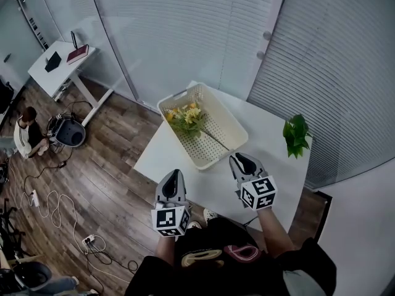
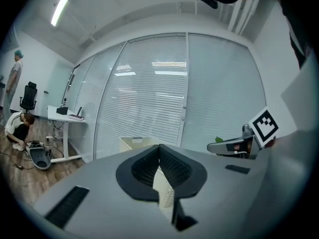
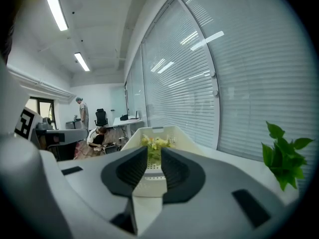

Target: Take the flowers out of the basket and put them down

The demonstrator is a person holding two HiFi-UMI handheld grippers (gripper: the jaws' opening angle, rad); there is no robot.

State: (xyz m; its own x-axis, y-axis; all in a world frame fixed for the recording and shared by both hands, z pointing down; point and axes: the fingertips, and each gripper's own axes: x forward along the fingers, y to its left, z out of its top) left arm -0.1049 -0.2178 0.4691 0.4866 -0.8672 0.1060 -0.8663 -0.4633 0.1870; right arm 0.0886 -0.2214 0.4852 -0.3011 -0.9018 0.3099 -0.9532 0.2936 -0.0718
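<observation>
A cream perforated basket [image 1: 229, 123] lies on the white table [image 1: 281, 168], with a bunch of yellow flowers [image 1: 184, 116] at its far left end and a thin stem [image 1: 216, 140] running toward me. Both grippers hover at the table's near edge, short of the basket. My left gripper [image 1: 174, 177] points at the basket's [image 2: 134, 142] near left side, jaws together and empty. To its right, my right gripper [image 1: 242, 161] stands slightly open with nothing between its fingers. In the right gripper view the basket [image 3: 172, 132] and flowers [image 3: 155, 143] show straight ahead through the gap of the right gripper [image 3: 154, 151].
A small green plant [image 1: 296, 134] stands at the table's right edge by the blinds. Wood floor with cables lies to the left. A white desk [image 1: 58, 63] and a person crouching [image 1: 28, 131] beside equipment are at the far left.
</observation>
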